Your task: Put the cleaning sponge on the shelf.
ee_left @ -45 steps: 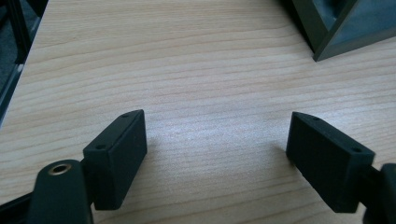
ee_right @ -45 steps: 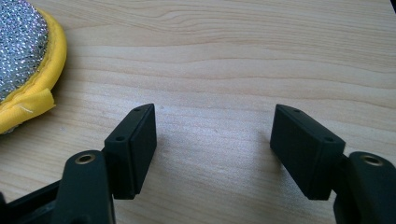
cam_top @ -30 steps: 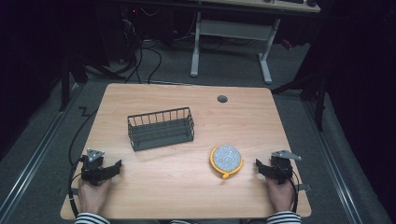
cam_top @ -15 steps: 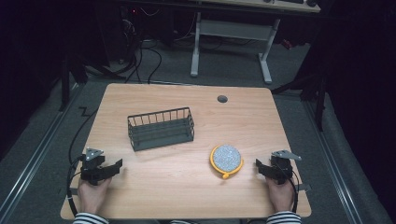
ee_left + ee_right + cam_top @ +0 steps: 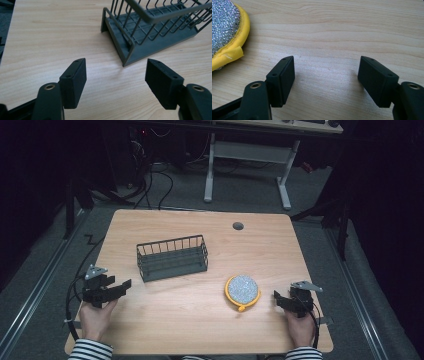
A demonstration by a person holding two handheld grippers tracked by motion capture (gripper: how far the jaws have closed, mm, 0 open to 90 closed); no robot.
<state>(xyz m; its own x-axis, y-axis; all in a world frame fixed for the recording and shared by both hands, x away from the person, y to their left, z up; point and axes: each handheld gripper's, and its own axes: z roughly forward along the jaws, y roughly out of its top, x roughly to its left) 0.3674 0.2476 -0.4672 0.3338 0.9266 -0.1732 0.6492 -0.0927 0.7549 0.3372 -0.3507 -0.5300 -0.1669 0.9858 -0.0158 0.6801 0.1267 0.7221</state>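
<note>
A dark wire basket [image 5: 172, 257] stands empty at the table's middle left. A round scouring pad [image 5: 242, 291], silver with a yellow rim, lies flat to its right, nearer the front. My left gripper [image 5: 125, 285] hovers near the front left edge and points at the basket's near corner [image 5: 125, 58]. Its jaws have just been closing but still stand apart, with nothing between them [image 5: 116, 75]. My right gripper [image 5: 277, 297] rests near the front right and is open with nothing in it [image 5: 327, 72]. The pad [image 5: 227, 32] lies just off its left jaw, apart from it.
A small round grommet hole [image 5: 238, 225] sits near the table's far edge. Cables trail off the left side of the table [image 5: 82, 250]. Behind the table stands a white desk frame [image 5: 247, 155] on the dark floor.
My left gripper has lifted off the table and shifted slightly toward the basket. The right gripper, the basket and the pad have kept still.
</note>
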